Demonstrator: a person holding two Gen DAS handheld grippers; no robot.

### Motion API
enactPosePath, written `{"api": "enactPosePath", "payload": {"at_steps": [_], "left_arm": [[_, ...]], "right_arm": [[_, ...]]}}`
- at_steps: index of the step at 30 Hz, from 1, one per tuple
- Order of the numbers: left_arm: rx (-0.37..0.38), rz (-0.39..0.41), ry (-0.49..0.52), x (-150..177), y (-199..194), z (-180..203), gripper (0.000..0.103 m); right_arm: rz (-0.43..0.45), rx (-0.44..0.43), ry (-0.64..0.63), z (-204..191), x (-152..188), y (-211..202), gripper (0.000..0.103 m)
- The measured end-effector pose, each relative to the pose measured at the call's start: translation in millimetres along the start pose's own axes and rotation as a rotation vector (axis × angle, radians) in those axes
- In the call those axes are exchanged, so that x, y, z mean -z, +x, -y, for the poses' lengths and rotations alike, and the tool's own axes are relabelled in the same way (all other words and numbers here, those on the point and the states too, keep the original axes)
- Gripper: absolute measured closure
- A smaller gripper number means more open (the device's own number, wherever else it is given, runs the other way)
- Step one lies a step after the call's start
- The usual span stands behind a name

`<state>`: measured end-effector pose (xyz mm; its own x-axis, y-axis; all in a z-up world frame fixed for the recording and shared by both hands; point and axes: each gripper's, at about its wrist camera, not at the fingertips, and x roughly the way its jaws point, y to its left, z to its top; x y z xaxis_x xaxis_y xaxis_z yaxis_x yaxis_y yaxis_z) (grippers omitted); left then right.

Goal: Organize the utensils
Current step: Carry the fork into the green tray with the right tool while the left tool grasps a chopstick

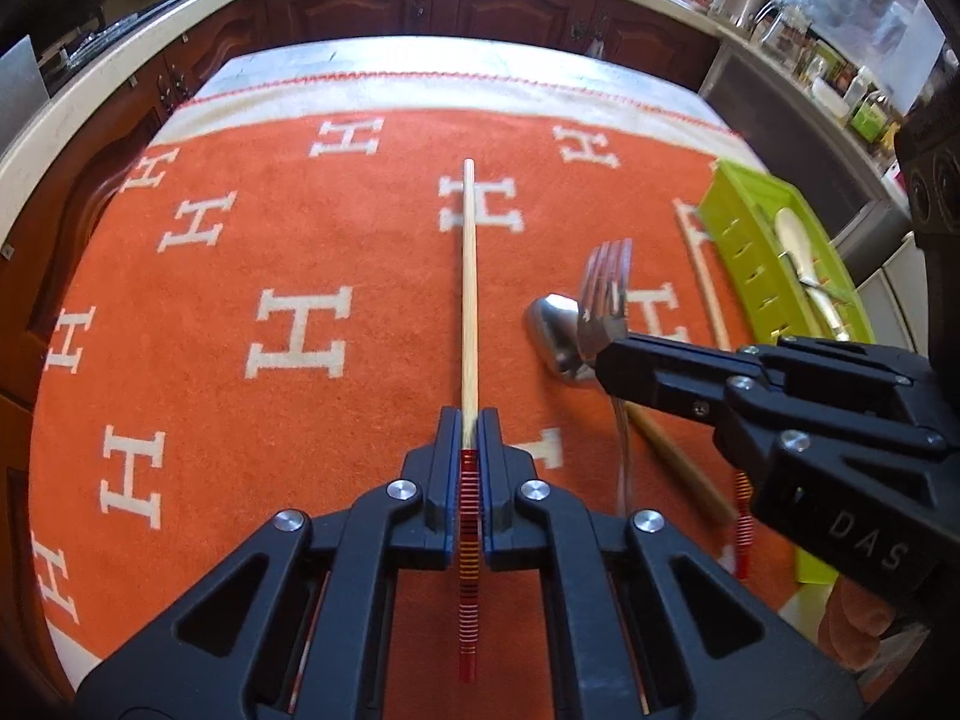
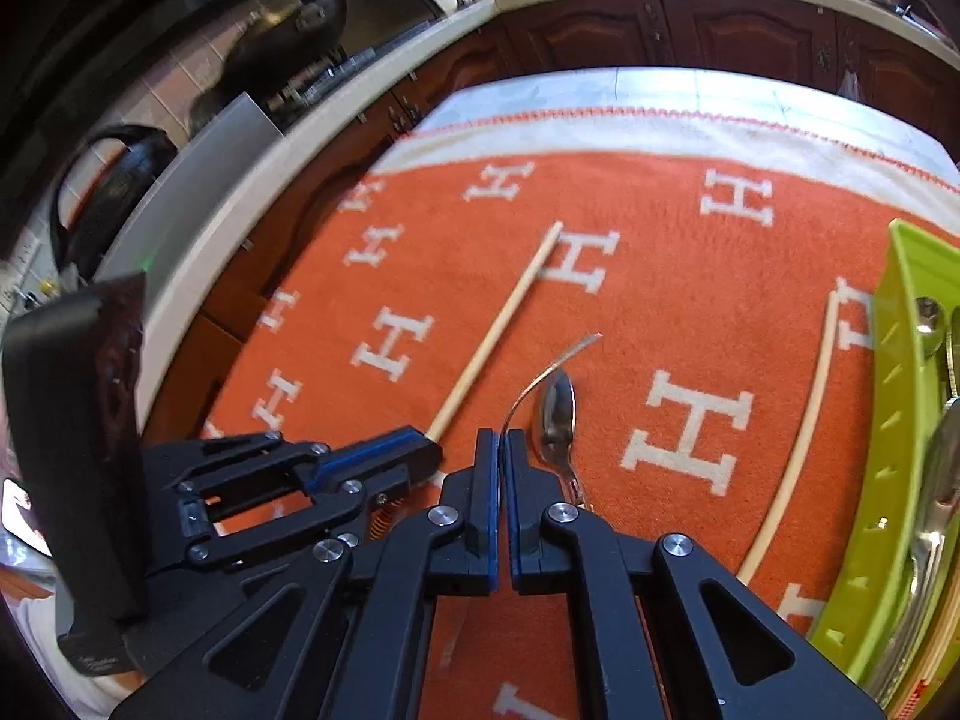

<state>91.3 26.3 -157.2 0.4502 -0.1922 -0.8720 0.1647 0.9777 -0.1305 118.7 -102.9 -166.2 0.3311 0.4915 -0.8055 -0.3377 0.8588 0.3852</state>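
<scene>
My left gripper [image 1: 470,420] is shut on a wooden chopstick [image 1: 468,276] with a red striped end, which points straight ahead over the orange cloth. The right gripper [image 1: 603,360] comes in from the right, shut on the neck of a metal fork [image 1: 609,282] whose tines point away. In the right wrist view that gripper [image 2: 501,438] pinches the fork [image 2: 534,384] seen edge-on. A metal spoon [image 2: 558,414] lies on the cloth just beside it. The left gripper [image 2: 429,450] holds its chopstick [image 2: 504,324] at the left.
A green slotted tray [image 2: 894,396] sits at the right edge with spoons inside. A second chopstick [image 2: 804,432] lies along its near side. A third stick [image 1: 678,456] lies under the right gripper. The orange cloth [image 1: 240,240] with white H marks covers the table; dark cabinets surround it.
</scene>
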Motion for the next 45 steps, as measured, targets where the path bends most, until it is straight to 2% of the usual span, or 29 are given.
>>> {"api": "enactPosePath", "payload": {"at_steps": [6,12,17,19,24,30,37,41,45], "left_arm": [[0.061,0.058,0.018,-6.1,-37.1,22.0,0.100],[0.138,0.115,0.077,-14.6,-73.4,61.1,0.100],[0.215,0.108,0.111,-21.6,-85.0,98.4,0.100],[0.240,0.098,0.124,-22.3,-86.9,115.2,0.100],[0.288,0.042,0.125,-23.7,-82.3,153.7,0.100],[0.299,-0.030,0.083,-23.4,-56.4,181.9,0.100],[0.306,-0.145,0.018,-10.1,-10.7,193.6,0.100],[0.310,-0.198,0.007,-2.6,3.4,195.6,0.100],[0.304,-0.187,0.001,-2.5,3.2,191.4,0.099]], "right_arm": [[0.094,-0.027,0.013,2.1,8.5,-49.2,0.101],[0.228,-0.013,0.035,20.4,24.5,-128.4,0.101],[0.344,0.045,0.060,40.9,44.5,-203.1,0.101],[0.373,0.101,0.059,46.5,53.2,-230.7,0.101],[0.371,0.203,0.058,63.2,69.3,-268.0,0.101],[0.272,0.298,0.045,84.6,86.8,-270.1,0.101],[0.127,0.369,0.033,112.5,97.7,-231.1,0.101],[0.078,0.370,0.046,126.4,90.7,-199.6,0.101],[0.044,0.346,0.052,135.2,79.2,-174.7,0.101]]}}
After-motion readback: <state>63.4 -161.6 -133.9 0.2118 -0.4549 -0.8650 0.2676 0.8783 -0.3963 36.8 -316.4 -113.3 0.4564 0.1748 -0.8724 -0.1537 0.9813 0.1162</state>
